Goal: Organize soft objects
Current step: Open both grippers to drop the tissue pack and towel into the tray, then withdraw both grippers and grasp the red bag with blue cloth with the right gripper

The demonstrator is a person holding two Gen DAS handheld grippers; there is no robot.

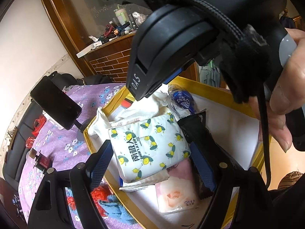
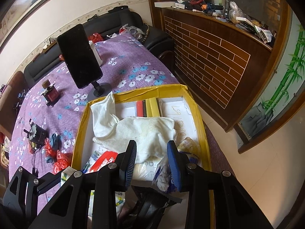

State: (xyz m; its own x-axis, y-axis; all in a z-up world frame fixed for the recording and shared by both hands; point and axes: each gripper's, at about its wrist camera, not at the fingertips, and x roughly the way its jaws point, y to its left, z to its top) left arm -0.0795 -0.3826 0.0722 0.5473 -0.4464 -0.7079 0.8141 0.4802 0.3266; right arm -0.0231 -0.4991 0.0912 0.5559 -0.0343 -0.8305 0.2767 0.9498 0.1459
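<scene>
Between the parted jaws of the left gripper (image 1: 150,150) lies a tissue pack (image 1: 150,145) printed with lemons, resting on other soft packs inside the yellow box (image 2: 196,103). It looks light, squashy and plastic-wrapped, so probably a little slippery; a hold across its short sides should serve best. To the right of those jaws a black wrapper (image 1: 196,131) lies against the pack. Ahead of the right gripper (image 2: 152,156), whose jaws also stand apart, a white towel (image 2: 144,131) lies crumpled and limp; pinching a raised fold seems wise. That gripper tilts down into the box, held from above by a hand (image 1: 286,87).
</scene>
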